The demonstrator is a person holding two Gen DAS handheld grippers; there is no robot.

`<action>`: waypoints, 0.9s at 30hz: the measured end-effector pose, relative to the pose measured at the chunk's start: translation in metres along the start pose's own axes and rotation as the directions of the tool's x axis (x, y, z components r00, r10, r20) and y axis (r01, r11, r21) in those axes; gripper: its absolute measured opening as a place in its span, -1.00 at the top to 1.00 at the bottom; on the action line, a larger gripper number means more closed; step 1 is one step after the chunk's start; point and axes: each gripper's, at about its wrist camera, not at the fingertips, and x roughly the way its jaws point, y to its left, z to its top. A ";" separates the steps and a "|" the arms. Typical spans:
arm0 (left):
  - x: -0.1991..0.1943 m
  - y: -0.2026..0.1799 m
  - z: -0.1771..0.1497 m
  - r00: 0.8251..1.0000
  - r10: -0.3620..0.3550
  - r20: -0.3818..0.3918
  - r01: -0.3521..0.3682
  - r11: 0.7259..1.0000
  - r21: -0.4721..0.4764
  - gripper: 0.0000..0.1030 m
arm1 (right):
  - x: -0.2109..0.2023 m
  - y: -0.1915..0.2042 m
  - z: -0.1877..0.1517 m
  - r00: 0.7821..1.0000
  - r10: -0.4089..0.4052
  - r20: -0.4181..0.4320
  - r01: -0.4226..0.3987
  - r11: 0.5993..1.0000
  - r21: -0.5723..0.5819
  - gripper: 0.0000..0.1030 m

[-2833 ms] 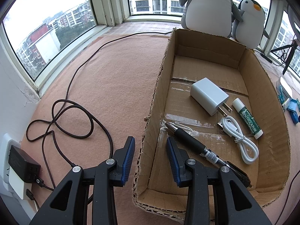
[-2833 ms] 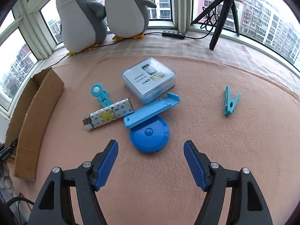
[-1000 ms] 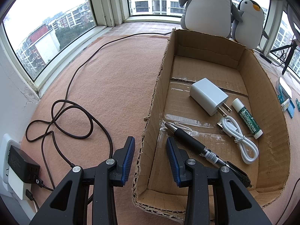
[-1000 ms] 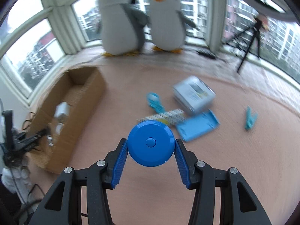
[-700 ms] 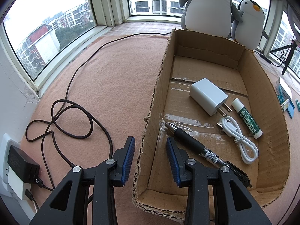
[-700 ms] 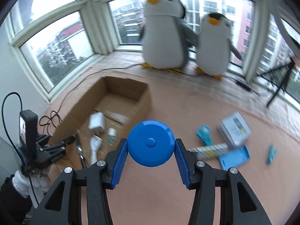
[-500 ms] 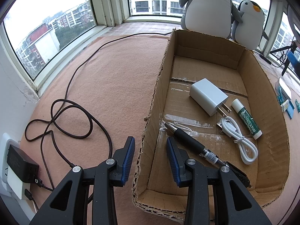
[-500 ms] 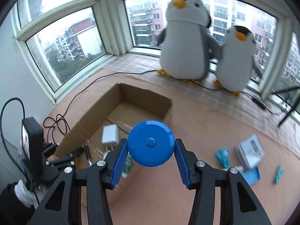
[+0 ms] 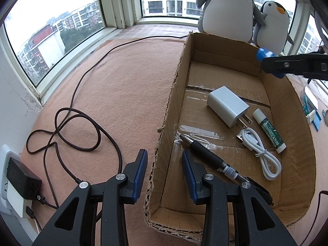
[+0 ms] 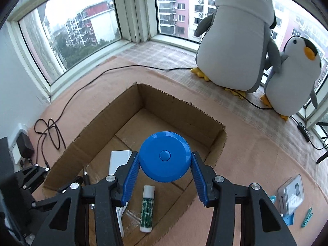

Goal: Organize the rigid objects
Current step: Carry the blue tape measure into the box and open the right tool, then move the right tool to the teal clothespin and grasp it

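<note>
My right gripper (image 10: 164, 160) is shut on a round blue tape measure (image 10: 165, 156) and holds it above the far half of an open cardboard box (image 10: 180, 110). In the left wrist view that right gripper (image 9: 268, 64) reaches in from the right over the box's far right corner. On the box floor lie a white charger (image 9: 226, 105), a green lip balm (image 9: 269, 131), a coiled white cable (image 9: 260, 153) and a black pen (image 9: 207, 154). My left gripper (image 9: 164, 164) straddles the box's near left wall (image 9: 170, 102), jaws apart and not pressing it.
Two plush penguins (image 10: 235, 41) stand on the sill behind the box. A brown cord (image 9: 78, 127) loops left of the box to a black adapter (image 9: 20, 182). A clear case (image 10: 291, 192) and a teal clip (image 10: 306, 217) lie on the mat at right.
The right gripper has swung left with the tape measure, from above the loose items on the mat to over the box. The left gripper has stayed where it was.
</note>
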 end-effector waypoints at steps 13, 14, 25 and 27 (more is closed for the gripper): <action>0.000 0.000 0.000 1.000 0.000 0.000 0.000 1.000 0.001 0.25 | 0.030 0.000 0.003 0.998 -0.032 -0.059 0.031 0.999 -0.013 0.10; 0.001 0.000 0.000 1.000 0.000 0.000 0.000 1.000 0.001 0.25 | 0.030 0.001 0.003 0.998 -0.034 -0.060 0.033 0.999 -0.015 0.10; 0.001 0.000 0.000 1.000 0.000 0.001 0.000 1.000 0.000 0.25 | 0.034 -0.001 0.007 0.996 -0.054 -0.067 0.053 0.998 -0.016 0.09; 0.000 0.000 0.000 1.000 0.001 0.001 -0.001 1.000 0.002 0.25 | 0.031 0.000 0.007 0.997 -0.053 -0.061 0.052 0.998 -0.018 0.06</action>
